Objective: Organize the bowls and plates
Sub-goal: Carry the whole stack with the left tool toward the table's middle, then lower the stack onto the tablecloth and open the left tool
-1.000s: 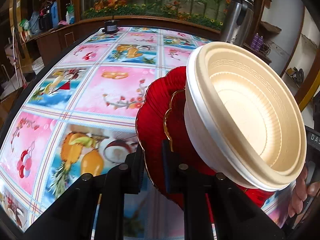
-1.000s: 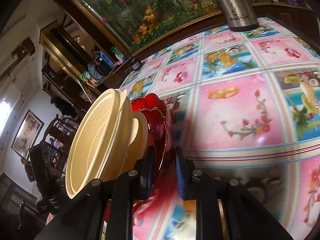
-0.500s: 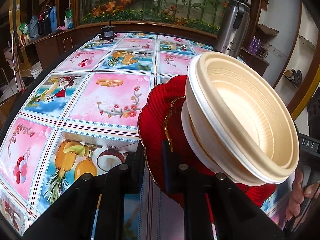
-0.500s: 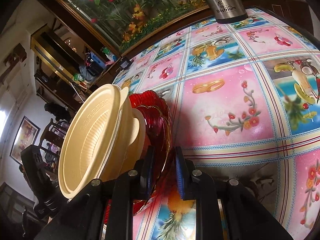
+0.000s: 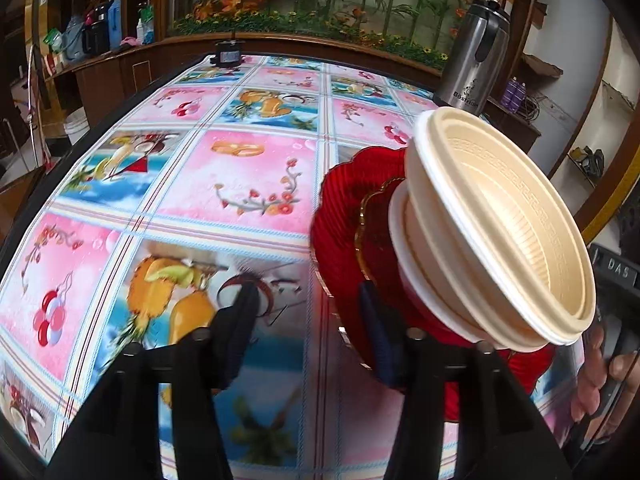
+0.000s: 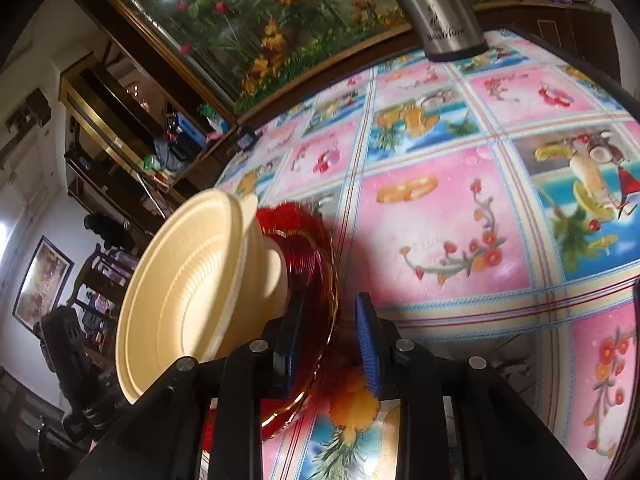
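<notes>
A stack of red scalloped plates (image 5: 344, 216) with gold rims carries nested cream bowls (image 5: 508, 232) and sits on the flowered table. My left gripper (image 5: 308, 328) is open, its right finger against the plates' near edge and its left finger apart from them. In the right wrist view the same red plates (image 6: 312, 272) and cream bowls (image 6: 188, 292) show at left. My right gripper (image 6: 330, 344) is open, with the plate rim between its fingers and a gap on the right side.
A steel thermos jug (image 5: 476, 56) stands at the table's far right edge. A small black device (image 5: 229, 51) sits at the far edge. The patterned tablecloth (image 5: 240, 184) spreads to the left. Wooden shelves and a planter of flowers line the back.
Both grippers have opened from being shut on the red plates. The stack has dropped lower toward the table and the cameras have tilted down.
</notes>
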